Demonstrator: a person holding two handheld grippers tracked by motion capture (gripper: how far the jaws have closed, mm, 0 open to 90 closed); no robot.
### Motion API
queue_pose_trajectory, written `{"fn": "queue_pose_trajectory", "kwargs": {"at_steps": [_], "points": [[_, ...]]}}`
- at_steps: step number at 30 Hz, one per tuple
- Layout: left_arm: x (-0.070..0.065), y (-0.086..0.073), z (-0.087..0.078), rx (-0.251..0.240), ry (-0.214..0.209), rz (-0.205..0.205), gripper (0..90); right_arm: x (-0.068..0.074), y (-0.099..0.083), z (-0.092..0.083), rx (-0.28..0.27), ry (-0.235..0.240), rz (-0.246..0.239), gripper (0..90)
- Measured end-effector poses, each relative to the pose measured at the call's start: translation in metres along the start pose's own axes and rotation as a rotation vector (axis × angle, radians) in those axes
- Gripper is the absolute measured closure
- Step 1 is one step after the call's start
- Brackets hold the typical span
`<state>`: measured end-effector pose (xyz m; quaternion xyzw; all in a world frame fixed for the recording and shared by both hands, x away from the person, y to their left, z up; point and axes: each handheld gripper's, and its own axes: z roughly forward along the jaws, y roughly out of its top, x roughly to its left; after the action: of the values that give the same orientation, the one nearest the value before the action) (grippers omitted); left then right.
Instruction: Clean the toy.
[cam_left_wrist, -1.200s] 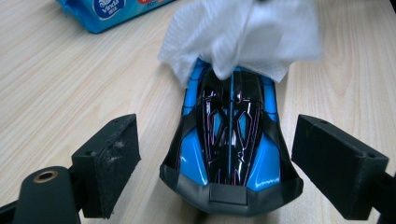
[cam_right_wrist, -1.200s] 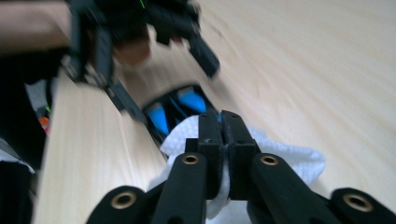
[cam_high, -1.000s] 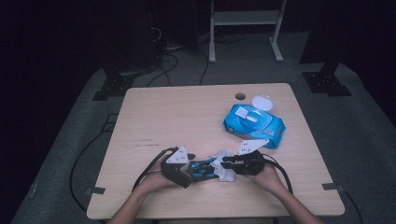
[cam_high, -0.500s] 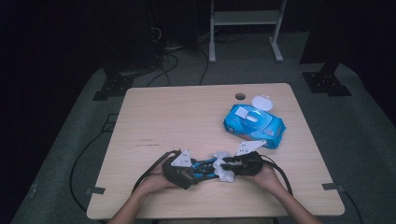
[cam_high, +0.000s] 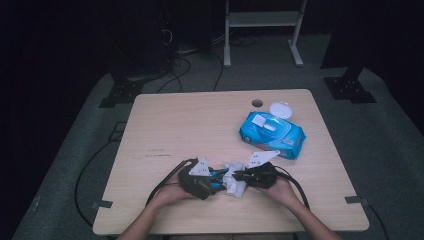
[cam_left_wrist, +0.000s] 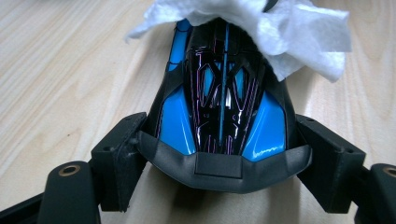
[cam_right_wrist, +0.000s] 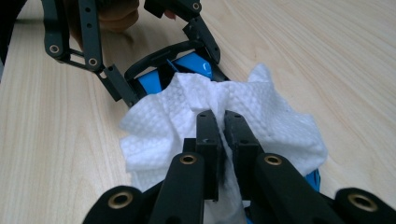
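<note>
A blue and black computer mouse (cam_left_wrist: 222, 107) lies on the table near its front edge, clamped at its sides by my left gripper (cam_left_wrist: 224, 156), which is shut on it. A crumpled white wipe (cam_right_wrist: 177, 121) is draped over the mouse's far end (cam_right_wrist: 194, 63). My right gripper (cam_right_wrist: 223, 126) is shut on the wipe and holds it against the mouse. From the high view, the left gripper (cam_high: 197, 180) and right gripper (cam_high: 255, 176) face each other, with the wipe (cam_high: 232, 184) between them. The front part of the mouse is hidden under the wipe (cam_left_wrist: 294, 32).
A blue pack of wet wipes (cam_high: 272, 132) lies at the right of the wooden table (cam_high: 190, 125), its white lid (cam_high: 280, 109) flipped open. A small round hole (cam_high: 257, 103) sits near the far edge. Cables trail from both grippers toward the front edge.
The left gripper and the mouse have edged slightly right toward the right gripper. The wipe stays pressed on the mouse.
</note>
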<state>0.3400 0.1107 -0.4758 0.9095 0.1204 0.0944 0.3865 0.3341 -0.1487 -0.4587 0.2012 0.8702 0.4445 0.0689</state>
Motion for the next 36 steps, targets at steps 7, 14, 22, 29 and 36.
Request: {"fn": "queue_pose_trajectory", "kwargs": {"at_steps": [7, 14, 22, 29, 36], "points": [[0.002, 0.001, 0.002, 0.002, 0.003, 0.000, 23.2, -0.018, -0.018, -0.016, 0.035, -0.072, 0.047, 85.1], [0.003, 0.001, 0.003, -0.004, 0.015, -0.008, 23.1, -0.002, -0.003, -0.001, 0.004, -0.014, -0.006, 85.1], [0.003, 0.001, 0.003, -0.005, 0.017, -0.009, 23.2, -0.018, -0.017, -0.016, 0.037, -0.095, 0.027, 85.1], [0.004, 0.001, 0.002, -0.004, 0.014, -0.008, 23.1, -0.020, -0.016, -0.023, -0.008, -0.105, 0.043, 69.6], [0.006, -0.003, 0.001, 0.003, -0.006, -0.030, 23.2, -0.027, -0.019, -0.017, -0.002, -0.078, 0.087, 58.9]]}}
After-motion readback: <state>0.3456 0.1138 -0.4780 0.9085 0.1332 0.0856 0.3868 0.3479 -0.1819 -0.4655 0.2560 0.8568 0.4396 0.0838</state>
